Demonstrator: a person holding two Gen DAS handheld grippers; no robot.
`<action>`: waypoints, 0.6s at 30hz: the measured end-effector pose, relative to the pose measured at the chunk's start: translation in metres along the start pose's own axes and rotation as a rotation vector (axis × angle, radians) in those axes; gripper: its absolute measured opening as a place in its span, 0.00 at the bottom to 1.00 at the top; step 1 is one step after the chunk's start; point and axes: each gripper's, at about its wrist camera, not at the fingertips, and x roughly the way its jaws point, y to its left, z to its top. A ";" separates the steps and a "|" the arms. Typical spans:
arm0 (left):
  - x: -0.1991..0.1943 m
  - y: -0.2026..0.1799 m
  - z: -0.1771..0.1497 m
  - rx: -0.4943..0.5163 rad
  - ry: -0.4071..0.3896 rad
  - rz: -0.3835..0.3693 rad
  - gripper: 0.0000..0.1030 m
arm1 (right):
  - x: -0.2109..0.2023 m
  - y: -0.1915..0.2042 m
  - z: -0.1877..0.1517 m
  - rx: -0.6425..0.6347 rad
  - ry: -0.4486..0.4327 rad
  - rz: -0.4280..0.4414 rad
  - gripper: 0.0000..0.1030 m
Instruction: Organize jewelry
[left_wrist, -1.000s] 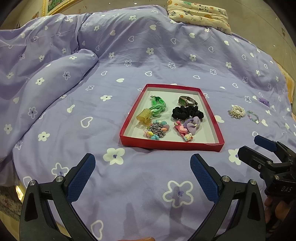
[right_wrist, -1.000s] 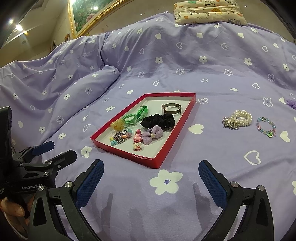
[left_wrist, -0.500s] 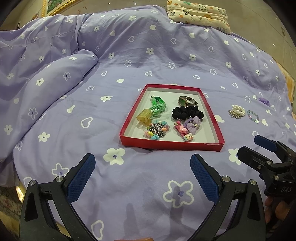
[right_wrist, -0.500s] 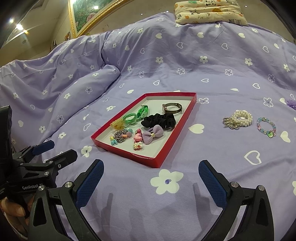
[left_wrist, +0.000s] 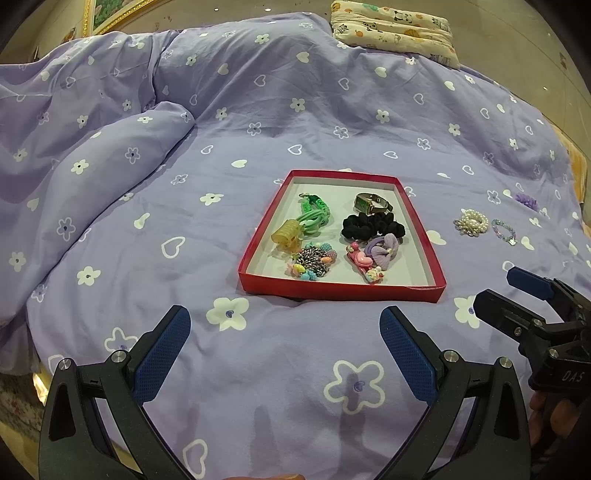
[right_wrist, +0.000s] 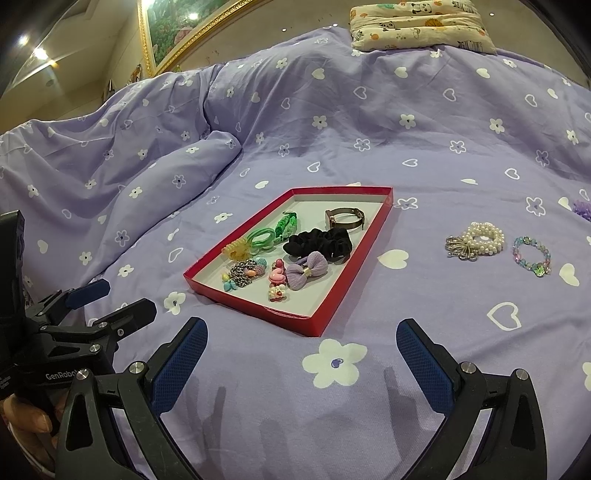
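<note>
A red tray (left_wrist: 258, 236) (right_wrist: 354, 266) lies on the purple bedspread and holds several pieces: a watch (left_wrist: 371, 202), a black scrunchie (right_wrist: 320, 242), green hair ties (left_wrist: 314, 216), a yellow claw clip (left_wrist: 286, 232), a purple bow (right_wrist: 306, 273). To the tray's right on the cover lie a pearl bracelet (right_wrist: 476, 240) (left_wrist: 471, 221), a coloured bead bracelet (right_wrist: 532, 254) (left_wrist: 504, 230) and a purple item (left_wrist: 527, 201). My left gripper (left_wrist: 284, 347) is open and empty in front of the tray. My right gripper (right_wrist: 301, 354) is open and empty, near the tray's front right corner.
The floral purple duvet (left_wrist: 110, 155) is bunched into a high fold at the left. A patterned pillow (right_wrist: 421, 24) lies at the bed's far end. A gold-framed picture (right_wrist: 166, 33) hangs on the wall. The bed's edge drops off at lower left.
</note>
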 end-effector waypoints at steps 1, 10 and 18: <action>0.000 0.000 0.000 0.000 0.000 0.000 1.00 | 0.000 0.000 0.000 -0.001 0.000 0.001 1.00; 0.000 0.000 0.000 -0.001 0.001 -0.001 1.00 | -0.001 0.000 0.001 -0.002 0.000 0.001 1.00; 0.001 0.002 0.000 0.001 0.002 -0.001 1.00 | -0.001 -0.001 0.001 -0.002 0.002 0.002 1.00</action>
